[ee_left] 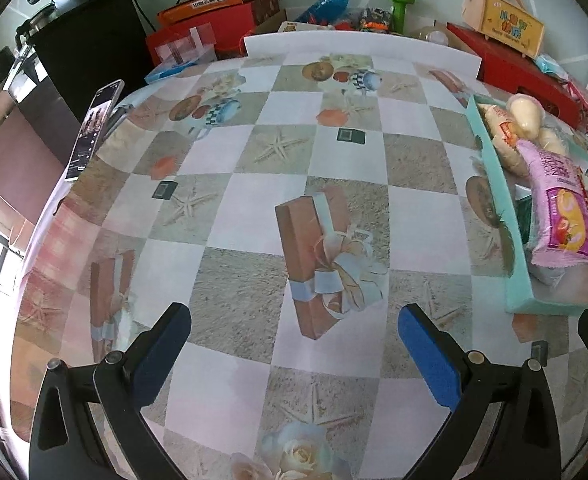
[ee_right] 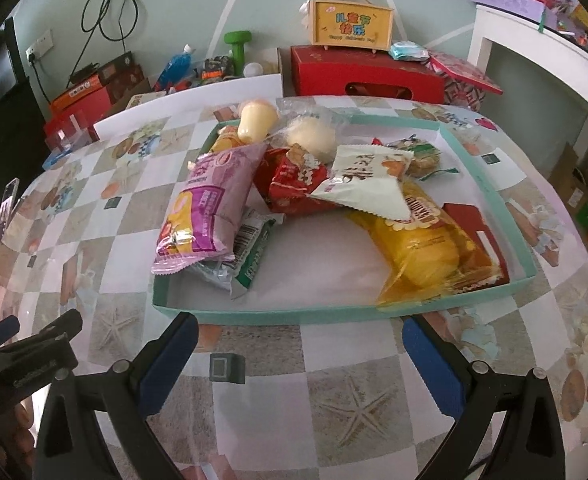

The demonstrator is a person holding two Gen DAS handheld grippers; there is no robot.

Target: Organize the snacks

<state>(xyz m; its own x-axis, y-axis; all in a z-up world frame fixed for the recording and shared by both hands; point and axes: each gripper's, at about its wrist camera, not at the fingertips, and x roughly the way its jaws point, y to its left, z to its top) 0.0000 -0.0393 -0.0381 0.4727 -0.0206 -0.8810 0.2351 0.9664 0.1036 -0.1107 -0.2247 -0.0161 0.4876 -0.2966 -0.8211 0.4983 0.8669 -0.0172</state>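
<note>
A teal tray (ee_right: 278, 315) sits on the patterned table and holds several snack packs: a purple pack (ee_right: 210, 208), a red pack (ee_right: 294, 188), a white pack (ee_right: 366, 184), a yellow pack (ee_right: 422, 248), a green-white pack (ee_right: 250, 256) and pale buns (ee_right: 314, 136). My right gripper (ee_right: 298, 360) is open and empty, just in front of the tray's near rim. My left gripper (ee_left: 294, 356) is open and empty over bare tablecloth, left of the tray (ee_left: 498, 208). The purple pack (ee_left: 558, 208) overhangs the tray's left rim.
A phone on a stand (ee_left: 94, 132) stands at the table's left edge. Red boxes (ee_right: 366, 76), a yellow wooden box (ee_right: 350, 24), a green dumbbell (ee_right: 238, 48) and a blue bottle (ee_right: 174, 68) crowd the far side. A white shelf (ee_right: 534, 80) stands at right.
</note>
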